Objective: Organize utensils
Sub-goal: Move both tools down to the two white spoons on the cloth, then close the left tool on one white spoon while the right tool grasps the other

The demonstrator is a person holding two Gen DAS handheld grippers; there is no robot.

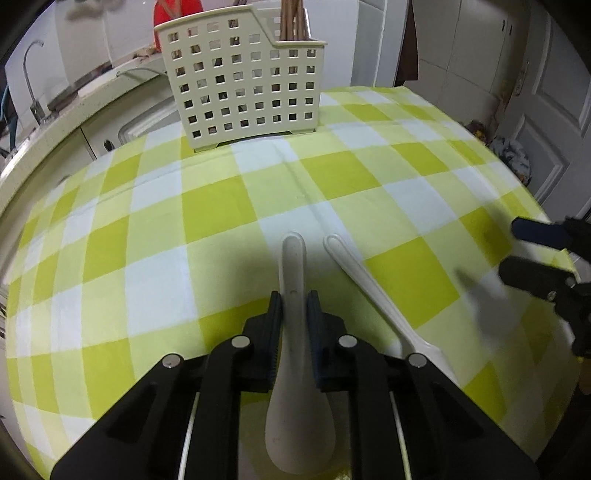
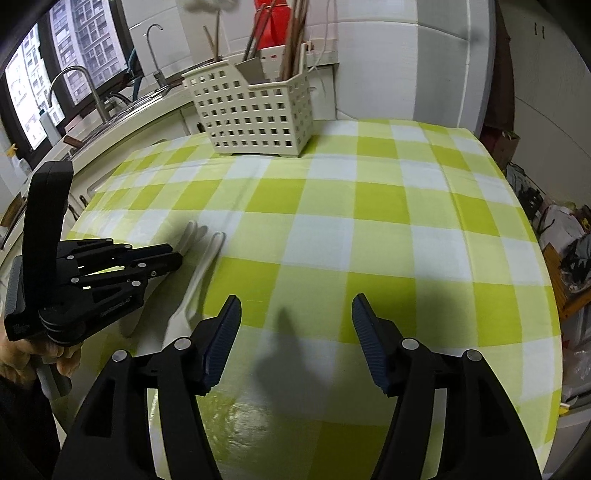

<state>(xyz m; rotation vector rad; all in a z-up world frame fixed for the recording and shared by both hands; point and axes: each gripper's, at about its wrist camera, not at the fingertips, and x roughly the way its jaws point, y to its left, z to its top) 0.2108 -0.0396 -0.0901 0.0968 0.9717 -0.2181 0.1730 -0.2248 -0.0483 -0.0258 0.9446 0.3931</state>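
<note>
My left gripper (image 1: 294, 300) is shut on the handle of a white ceramic spoon (image 1: 293, 280), its bowl toward the camera, just above the green checked tablecloth (image 1: 184, 206). A second white spoon (image 1: 369, 291) lies on the cloth just to its right; it also shows in the right wrist view (image 2: 201, 273). The cream perforated utensil holder (image 1: 243, 81) stands at the table's far side with wooden chopsticks (image 1: 291, 18) in it. My right gripper (image 2: 295, 314) is open and empty over the cloth, right of the left gripper (image 2: 162, 262).
A counter with a sink and faucet (image 2: 81, 88) runs along the left of the table. A red item (image 1: 177, 14) stands behind the holder. A white door (image 1: 554, 122) and clutter (image 2: 565, 251) are beyond the table's right edge.
</note>
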